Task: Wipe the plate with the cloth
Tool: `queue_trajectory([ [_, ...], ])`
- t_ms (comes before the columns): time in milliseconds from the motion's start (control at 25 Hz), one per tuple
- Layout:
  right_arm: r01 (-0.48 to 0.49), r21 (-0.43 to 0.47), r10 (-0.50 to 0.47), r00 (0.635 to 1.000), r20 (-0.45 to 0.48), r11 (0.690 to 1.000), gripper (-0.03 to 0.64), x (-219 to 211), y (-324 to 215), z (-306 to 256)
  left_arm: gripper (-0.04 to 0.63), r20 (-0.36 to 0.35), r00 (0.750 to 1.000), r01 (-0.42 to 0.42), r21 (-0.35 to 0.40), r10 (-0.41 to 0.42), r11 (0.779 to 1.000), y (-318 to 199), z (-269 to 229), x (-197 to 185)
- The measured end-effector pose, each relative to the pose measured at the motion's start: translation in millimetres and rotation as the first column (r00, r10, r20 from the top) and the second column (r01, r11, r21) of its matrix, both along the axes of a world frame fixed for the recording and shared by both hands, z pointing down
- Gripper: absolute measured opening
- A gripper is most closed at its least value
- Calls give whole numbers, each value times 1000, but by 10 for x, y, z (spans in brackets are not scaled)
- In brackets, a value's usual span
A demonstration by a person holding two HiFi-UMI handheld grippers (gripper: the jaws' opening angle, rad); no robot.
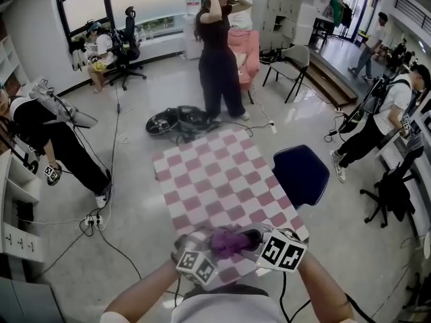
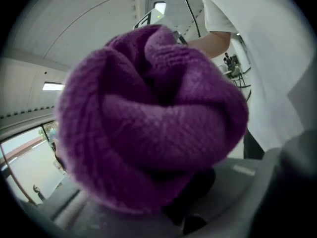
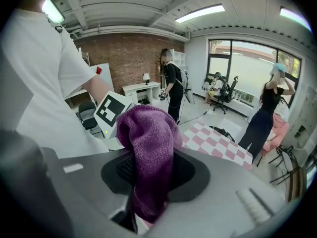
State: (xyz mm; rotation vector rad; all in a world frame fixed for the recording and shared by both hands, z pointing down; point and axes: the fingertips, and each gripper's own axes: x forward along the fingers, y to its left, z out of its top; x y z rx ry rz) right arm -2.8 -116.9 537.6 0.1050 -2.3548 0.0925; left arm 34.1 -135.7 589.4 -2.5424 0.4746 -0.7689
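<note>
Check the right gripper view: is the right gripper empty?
No, the right gripper is shut on the purple cloth, which stands pinched between its jaws in the right gripper view.

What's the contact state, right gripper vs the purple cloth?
Touching. The right gripper view shows the purple cloth pinched between the jaws of the right gripper, with cloth bulging above them and hanging below them.

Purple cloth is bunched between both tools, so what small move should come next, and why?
Probably release the left tool, leaving the purple cloth with the right tool. Both pinch the same bunched wad over the near edge of the checkered table, and no plate shows in any view, so a free tool seems useful.
</note>
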Motion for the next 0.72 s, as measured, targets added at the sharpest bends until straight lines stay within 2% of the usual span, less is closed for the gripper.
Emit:
queue_trajectory([
  [120, 21, -15, -22, 1000, -13, 1000, 123, 40, 11, 20, 32, 9, 1000, -7, 29, 7, 1000, 11, -5, 0],
  [240, 4, -46, -4, 1000, -14, 999, 123, 181, -2, 39, 32, 22, 1000, -16, 80, 14, 997, 48, -37, -38],
  [480, -100, -81, 98, 995, -23, 992, 123, 638, -189, 169, 32, -18, 1000, 21, 161, -19, 987, 46, -186, -164],
  [720, -206, -175, 211, 977, 14, 963, 123, 1019, -372, 330, 32, -40, 999, 23, 262, -13, 965, 122, -388, -186],
])
